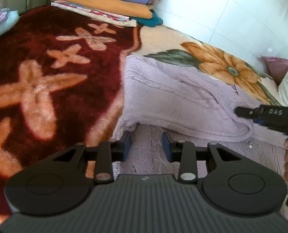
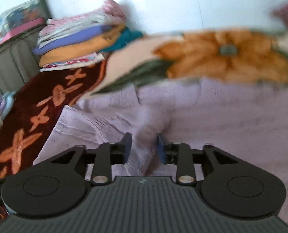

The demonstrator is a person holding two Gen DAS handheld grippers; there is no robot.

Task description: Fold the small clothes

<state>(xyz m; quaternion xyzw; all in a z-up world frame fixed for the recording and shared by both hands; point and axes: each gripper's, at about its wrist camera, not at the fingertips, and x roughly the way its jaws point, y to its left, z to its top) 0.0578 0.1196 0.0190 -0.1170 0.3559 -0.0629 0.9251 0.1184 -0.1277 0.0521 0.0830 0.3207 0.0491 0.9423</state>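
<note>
Lilac knit sweater [image 1: 173,104] betw. & ahead of jaws; blanket [image 1: 46,81] to their left dark red w/ peach flowers (orange bloom [image 1: 225,66] ahead-right).

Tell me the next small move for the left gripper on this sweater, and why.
Probably ease the left gripper forward and close on the sweater edge. Its jaws are open with nothing between them, just short of the folded-over flap, while the right gripper seems to have a bunch of knit between its fingers, though that view is blurred.

Bare blanket [image 1: 37,62] lies open leftward; stacked folded linens [image 1: 105,2] block the far edge.
</note>
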